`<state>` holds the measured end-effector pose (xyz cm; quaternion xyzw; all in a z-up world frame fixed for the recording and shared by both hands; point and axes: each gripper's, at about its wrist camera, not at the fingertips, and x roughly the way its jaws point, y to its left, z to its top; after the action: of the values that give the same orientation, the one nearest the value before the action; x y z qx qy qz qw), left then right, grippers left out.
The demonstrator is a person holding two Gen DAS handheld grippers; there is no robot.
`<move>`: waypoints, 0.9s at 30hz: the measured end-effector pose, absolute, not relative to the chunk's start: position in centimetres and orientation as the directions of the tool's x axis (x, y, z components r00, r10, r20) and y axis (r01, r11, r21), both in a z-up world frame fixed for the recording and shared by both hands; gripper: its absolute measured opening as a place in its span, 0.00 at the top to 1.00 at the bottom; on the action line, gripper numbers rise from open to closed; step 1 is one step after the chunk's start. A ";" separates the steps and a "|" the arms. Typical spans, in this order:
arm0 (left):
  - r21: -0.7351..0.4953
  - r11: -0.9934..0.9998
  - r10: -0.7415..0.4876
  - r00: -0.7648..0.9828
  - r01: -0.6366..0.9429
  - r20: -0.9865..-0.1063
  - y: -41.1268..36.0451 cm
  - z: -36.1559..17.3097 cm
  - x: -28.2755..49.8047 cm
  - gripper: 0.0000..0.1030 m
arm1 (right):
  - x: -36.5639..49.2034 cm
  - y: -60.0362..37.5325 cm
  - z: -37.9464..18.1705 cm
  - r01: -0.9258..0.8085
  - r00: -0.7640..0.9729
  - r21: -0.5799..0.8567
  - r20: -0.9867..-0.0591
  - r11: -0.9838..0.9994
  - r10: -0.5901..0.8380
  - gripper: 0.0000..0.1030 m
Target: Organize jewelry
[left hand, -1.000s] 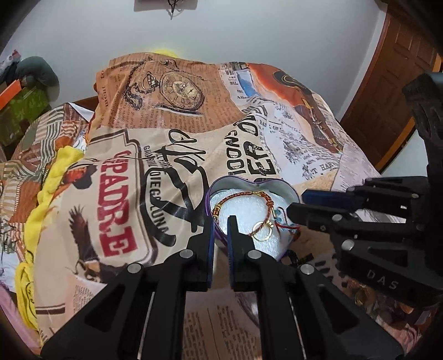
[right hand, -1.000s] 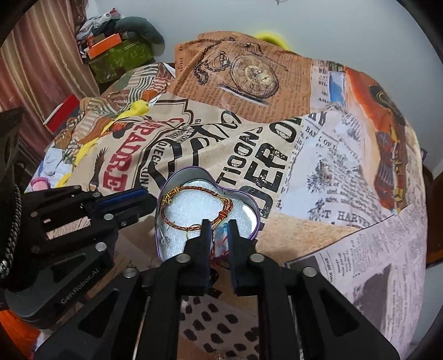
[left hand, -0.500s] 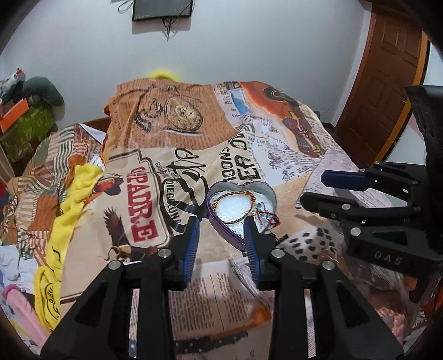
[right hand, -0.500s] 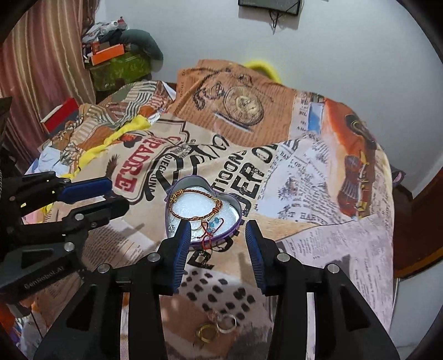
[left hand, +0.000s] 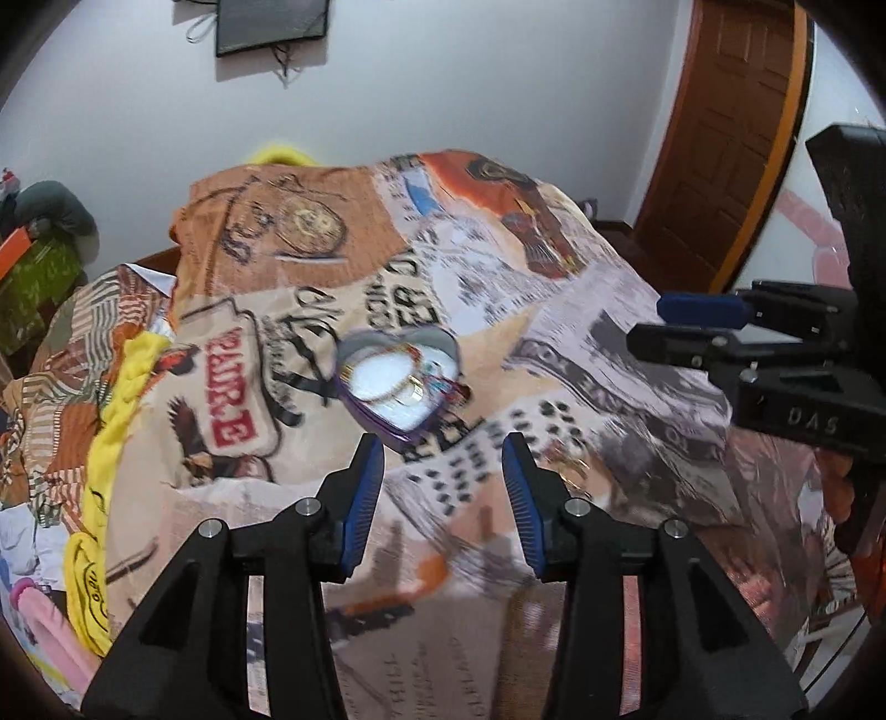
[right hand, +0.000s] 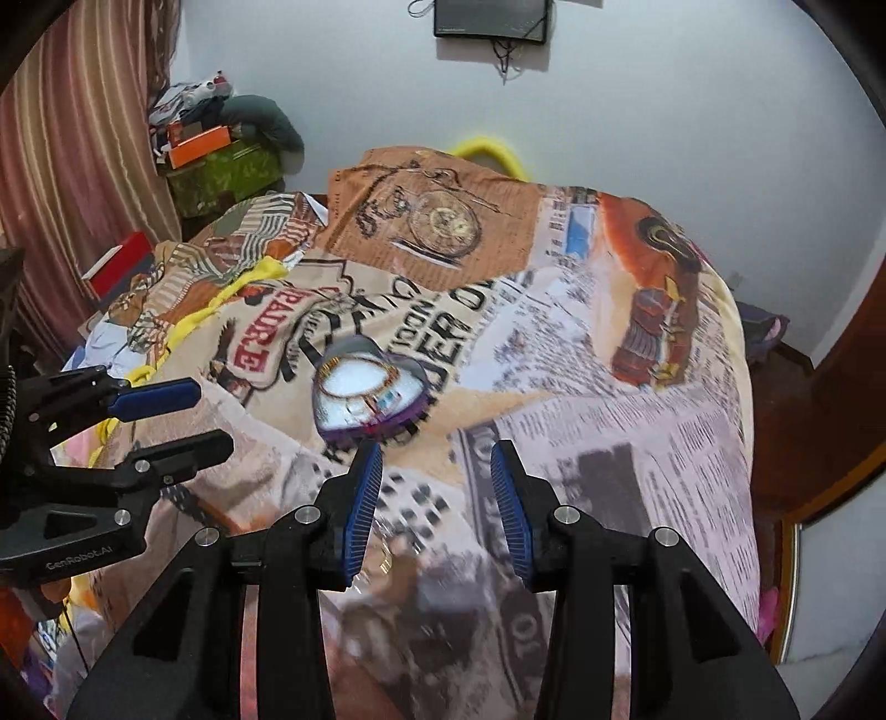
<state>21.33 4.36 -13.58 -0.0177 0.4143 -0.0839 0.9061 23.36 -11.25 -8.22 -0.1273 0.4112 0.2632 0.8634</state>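
A heart-shaped tin (left hand: 354, 354) with a purple rim lies on the printed bedspread (left hand: 581, 310). A red-and-gold bracelet (left hand: 387, 387) and other small pieces rest on its white lining. The same tin (right hand: 354, 351) shows in the right wrist view. My left gripper (left hand: 441, 448) hovers short of the tin, its jaws opening with nothing between them. My right gripper (right hand: 436, 451) also stands open and empty, just short of the tin. Each gripper appears side-on in the other's view: right gripper (left hand: 650, 324), left gripper (right hand: 210, 418). Blurred gold rings (left hand: 576, 471) lie on the spread nearer to me.
A yellow cloth (left hand: 116, 399) is bunched at the bed's left side. A wooden door (left hand: 731, 138) stands at the right. Green and orange boxes (right hand: 221, 160) are stacked by a striped curtain (right hand: 72, 138). A dark screen (right hand: 493, 19) hangs on the wall.
Both grippers were shut right at the tin. They have since opened, drawn back and risen, so the tin now looks smaller and farther off. The bracelet stays in the tin.
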 end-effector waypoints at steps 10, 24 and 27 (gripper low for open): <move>-0.118 0.970 -0.221 0.565 0.213 -0.795 -0.8 -16.4 22.3 0.58 | 22.3 -15.1 -10.4 -0.527 0.511 -0.005 -0.801 0.850 0.312 0.64; -0.145 0.953 -0.265 0.495 0.266 -0.827 -3.5 -19.1 22.7 0.68 | 21.9 -17.2 -11.9 -0.526 0.480 0.043 -0.809 0.849 0.339 0.64; -0.134 0.954 -0.257 0.502 0.269 -0.825 -3.6 -19.4 22.4 0.79 | 21.9 -17.1 -12.2 -0.530 0.475 0.049 -0.810 0.847 0.344 0.64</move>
<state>22.42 -3.62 -19.42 0.0061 0.4751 -0.1518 0.8667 21.90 -17.06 -12.18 -0.1048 0.4438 0.2563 0.8522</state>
